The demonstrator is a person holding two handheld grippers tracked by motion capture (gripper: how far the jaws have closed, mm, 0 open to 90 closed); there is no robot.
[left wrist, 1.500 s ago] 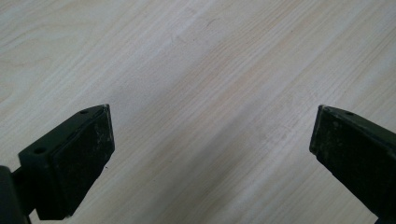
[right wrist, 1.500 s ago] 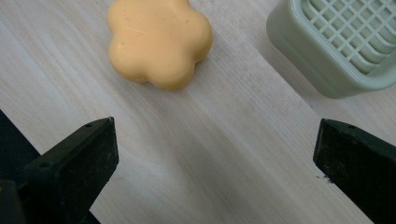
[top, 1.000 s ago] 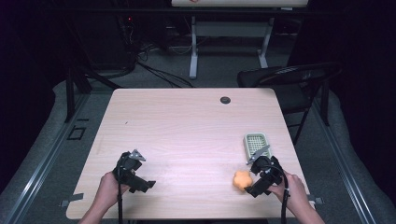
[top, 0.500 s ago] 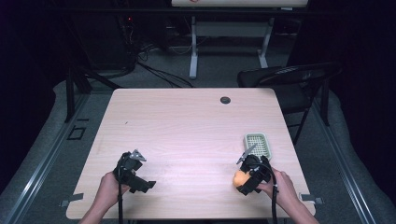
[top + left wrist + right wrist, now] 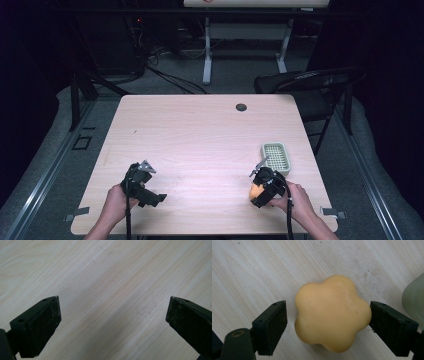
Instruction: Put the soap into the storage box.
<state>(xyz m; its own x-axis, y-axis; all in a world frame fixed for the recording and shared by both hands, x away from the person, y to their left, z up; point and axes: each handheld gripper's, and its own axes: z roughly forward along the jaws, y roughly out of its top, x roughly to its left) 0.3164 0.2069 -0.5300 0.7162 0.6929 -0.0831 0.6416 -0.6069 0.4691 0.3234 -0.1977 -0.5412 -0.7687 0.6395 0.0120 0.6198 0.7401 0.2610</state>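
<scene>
Pale wooden table [image 5: 200,130], dark room beyond

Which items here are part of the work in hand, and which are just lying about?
In use:
- orange flower-shaped piece, between the right tool's closing jaws
- pale green tray beside it

Lying about:
- folding chair
- left tool, open over bare table

A light wooden table [image 5: 200,145] with a pale grain carries the things. Near its far edge, right of the middle, sits a small dark round cap [image 5: 241,107] set in the top. Toward the near right corner lies a pale green soap dish [image 5: 276,156] with a ribbed inside. Just nearer than the dish, a yellow-orange flower-shaped soap [image 5: 332,315] rests flat on the wood, close beside the dish's rim.
</scene>
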